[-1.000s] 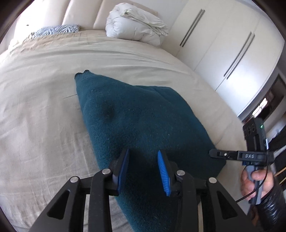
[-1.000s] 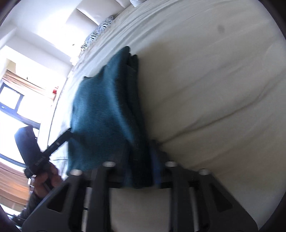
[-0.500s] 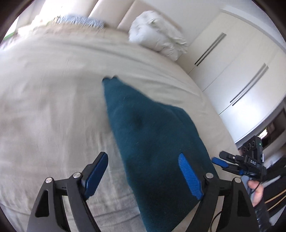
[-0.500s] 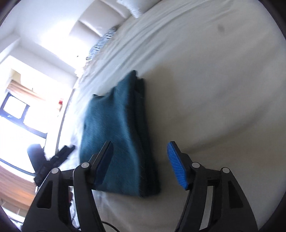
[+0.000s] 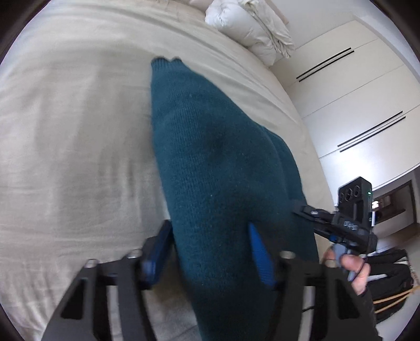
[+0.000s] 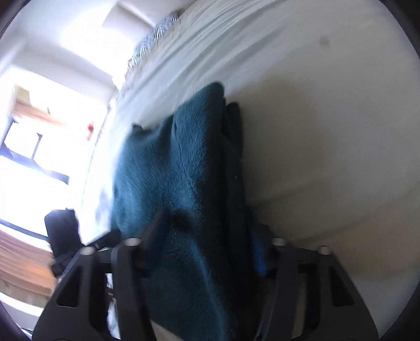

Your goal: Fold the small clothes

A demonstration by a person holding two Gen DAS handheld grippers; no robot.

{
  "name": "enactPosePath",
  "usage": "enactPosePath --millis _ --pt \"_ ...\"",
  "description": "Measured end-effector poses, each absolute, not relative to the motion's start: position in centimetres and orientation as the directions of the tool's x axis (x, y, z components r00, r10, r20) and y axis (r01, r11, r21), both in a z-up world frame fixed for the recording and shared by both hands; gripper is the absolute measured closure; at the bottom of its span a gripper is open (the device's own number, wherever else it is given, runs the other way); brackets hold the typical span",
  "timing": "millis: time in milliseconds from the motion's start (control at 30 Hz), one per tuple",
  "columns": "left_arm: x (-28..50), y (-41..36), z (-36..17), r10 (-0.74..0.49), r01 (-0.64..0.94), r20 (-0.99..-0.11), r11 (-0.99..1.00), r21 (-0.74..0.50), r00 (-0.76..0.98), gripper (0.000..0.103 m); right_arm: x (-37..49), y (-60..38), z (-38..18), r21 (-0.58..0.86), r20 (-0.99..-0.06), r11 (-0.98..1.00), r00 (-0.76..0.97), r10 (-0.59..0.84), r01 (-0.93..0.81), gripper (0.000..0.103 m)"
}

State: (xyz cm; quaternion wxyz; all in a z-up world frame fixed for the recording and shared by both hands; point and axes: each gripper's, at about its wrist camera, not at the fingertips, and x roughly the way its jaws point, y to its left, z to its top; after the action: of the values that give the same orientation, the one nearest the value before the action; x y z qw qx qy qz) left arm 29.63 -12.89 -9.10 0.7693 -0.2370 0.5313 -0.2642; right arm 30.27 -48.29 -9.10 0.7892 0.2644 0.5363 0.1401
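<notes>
A folded dark teal knit garment (image 5: pixel 210 162) lies on the beige bed sheet (image 5: pixel 73 147). My left gripper (image 5: pixel 210 251) has its blue pads on either side of the garment's near end, the cloth bulging between them. In the right wrist view the same garment (image 6: pixel 181 170) runs up between the fingers of my right gripper (image 6: pixel 204 244), which straddle its other near corner. The right gripper also shows in the left wrist view (image 5: pixel 338 223), held by a hand at the garment's right edge. Both views are blurred.
A rolled white duvet (image 5: pixel 249 23) sits at the head of the bed. White wardrobe doors (image 5: pixel 362 99) stand to the right. A striped pillow (image 6: pixel 152 39) and bright windows (image 6: pixel 31 136) show in the right wrist view.
Half a second ago both grippers were wide open above the garment. Now both have come down and narrowed around its near end.
</notes>
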Motion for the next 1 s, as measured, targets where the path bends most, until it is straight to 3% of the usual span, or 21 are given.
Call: enactPosePath --millis 100,200,300,400,1000 --pt "29.7 -14.2 -8.1 -0.62 0.193 -0.724 0.784 -0.59 0.302 0.053 30.5 -46.8 -8.5 0.501 -0.808 0.864 0.388 0.443 0.058 0.073" --pt "29.3 -14.7 -7.2 -0.588 0.212 -0.746 0.809 -0.549 0.313 0.059 30.0 -43.9 -6.8 0.336 -0.86 0.942 0.412 0.303 0.008 0.08" --pt "28.9 -14.5 -6.4 -0.571 0.209 -0.755 0.821 -0.531 0.323 0.062 28.8 -40.4 -4.8 0.149 -0.877 0.987 0.454 0.158 -0.056 0.082" --pt "27.4 -13.5 -5.0 -0.541 0.221 -0.765 0.841 -0.494 0.349 0.064 27.1 -37.3 -2.6 0.065 -0.86 0.992 0.498 0.112 -0.111 0.084" --pt "13.7 0.3 -0.8 -0.452 0.133 -0.745 0.884 -0.449 0.49 0.064 14.9 -22.4 1.7 0.106 -0.785 0.954 0.566 0.253 -0.28 0.085"
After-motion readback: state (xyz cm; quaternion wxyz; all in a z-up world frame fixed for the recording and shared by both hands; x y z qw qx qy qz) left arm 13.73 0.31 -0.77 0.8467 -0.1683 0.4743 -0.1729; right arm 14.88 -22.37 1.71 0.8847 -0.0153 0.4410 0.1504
